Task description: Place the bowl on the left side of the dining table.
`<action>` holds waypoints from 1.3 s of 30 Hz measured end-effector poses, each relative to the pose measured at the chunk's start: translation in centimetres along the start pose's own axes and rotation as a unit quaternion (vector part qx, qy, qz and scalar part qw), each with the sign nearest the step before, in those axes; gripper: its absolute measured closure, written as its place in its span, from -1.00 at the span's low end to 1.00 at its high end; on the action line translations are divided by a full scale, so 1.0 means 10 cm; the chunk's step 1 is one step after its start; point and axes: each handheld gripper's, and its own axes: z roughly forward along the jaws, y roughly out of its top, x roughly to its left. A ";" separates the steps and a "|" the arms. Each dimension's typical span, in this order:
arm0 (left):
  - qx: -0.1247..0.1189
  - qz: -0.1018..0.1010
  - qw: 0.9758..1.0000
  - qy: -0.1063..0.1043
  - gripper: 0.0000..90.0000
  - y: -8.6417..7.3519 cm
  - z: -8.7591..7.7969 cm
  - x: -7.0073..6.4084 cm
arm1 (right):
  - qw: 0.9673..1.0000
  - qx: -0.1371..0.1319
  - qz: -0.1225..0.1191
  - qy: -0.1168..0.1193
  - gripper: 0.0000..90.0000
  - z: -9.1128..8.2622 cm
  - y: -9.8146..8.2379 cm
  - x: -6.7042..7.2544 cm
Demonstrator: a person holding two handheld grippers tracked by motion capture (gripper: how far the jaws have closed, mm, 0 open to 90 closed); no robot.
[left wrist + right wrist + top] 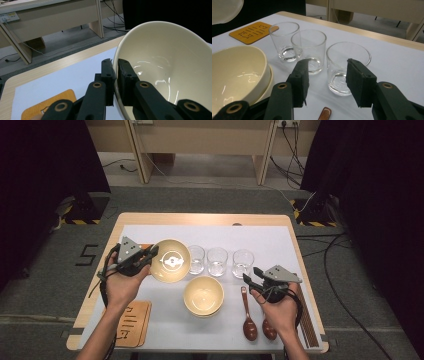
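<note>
left gripper (151, 254) clamps the rim of the tilted bowl (171, 260), held left of the glasses (217, 261). right gripper (252, 280) is released, empty, jaws apart just before the right-hand glass (348, 67).

Each hand carries a black claw: left claw (150, 254), right claw (251, 279). Both bear a grey three-cornered plate on top and trail a black cable behind, down along the bare forearm. Up close, flat black pads (361, 80) sit on linked arms with brass-coloured pivot rivets.
</note>
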 end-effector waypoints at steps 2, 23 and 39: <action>0.000 0.000 1.000 0.001 0.84 0.00 0.00 0.01 | 1.000 0.000 0.000 0.000 0.19 0.00 0.00 0.00; 0.009 -0.012 1.000 0.024 0.84 -0.04 0.08 0.20 | 1.000 -0.005 0.000 -0.002 0.19 0.00 0.00 0.00; 0.009 -0.019 0.999 0.039 0.84 -0.01 0.13 0.34 | 1.000 -0.007 0.003 -0.004 0.19 -0.01 0.00 -0.01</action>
